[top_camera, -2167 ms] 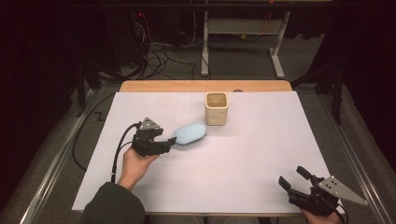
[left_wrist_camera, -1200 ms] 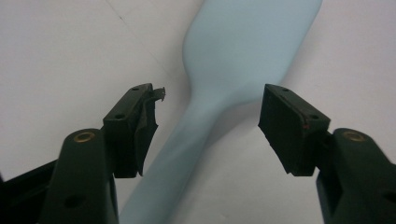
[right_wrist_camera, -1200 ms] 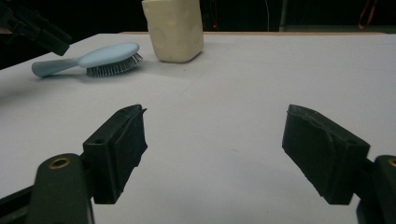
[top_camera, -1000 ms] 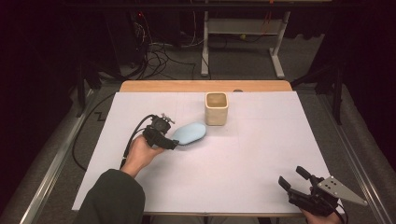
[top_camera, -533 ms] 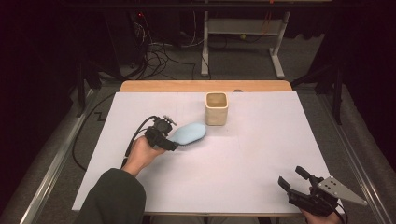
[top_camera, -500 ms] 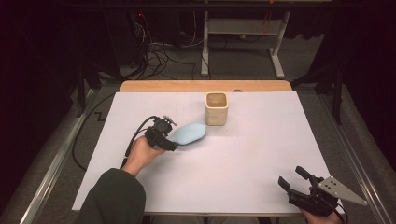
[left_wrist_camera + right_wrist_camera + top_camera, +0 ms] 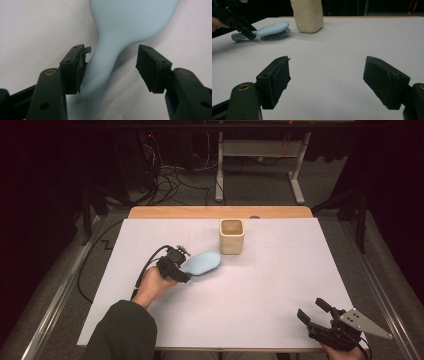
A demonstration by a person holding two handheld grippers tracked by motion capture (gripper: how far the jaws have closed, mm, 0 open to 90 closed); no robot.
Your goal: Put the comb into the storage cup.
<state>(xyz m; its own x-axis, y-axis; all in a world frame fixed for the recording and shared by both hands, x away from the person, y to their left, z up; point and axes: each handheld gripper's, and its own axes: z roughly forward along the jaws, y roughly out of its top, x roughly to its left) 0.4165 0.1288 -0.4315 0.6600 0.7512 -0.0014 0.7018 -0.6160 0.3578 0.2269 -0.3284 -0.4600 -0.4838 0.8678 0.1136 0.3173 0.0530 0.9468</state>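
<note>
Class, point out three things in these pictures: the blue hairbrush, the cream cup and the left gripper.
blue hairbrush [image 7: 202,263], high view, on the smooth back of its head.
cream cup [image 7: 232,241], high view, on its front wall.
left gripper [image 7: 111,66], left gripper view, midway between its fingertips, over the brush handle.

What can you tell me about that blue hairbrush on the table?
The hairbrush is pale blue, smooth like plastic, with an oval head and a narrow handle. It lies bristles down on the white table, near the cream cup. The left gripper straddles its handle; its jaws have been closing, one pad touching, the other still apart.
</note>
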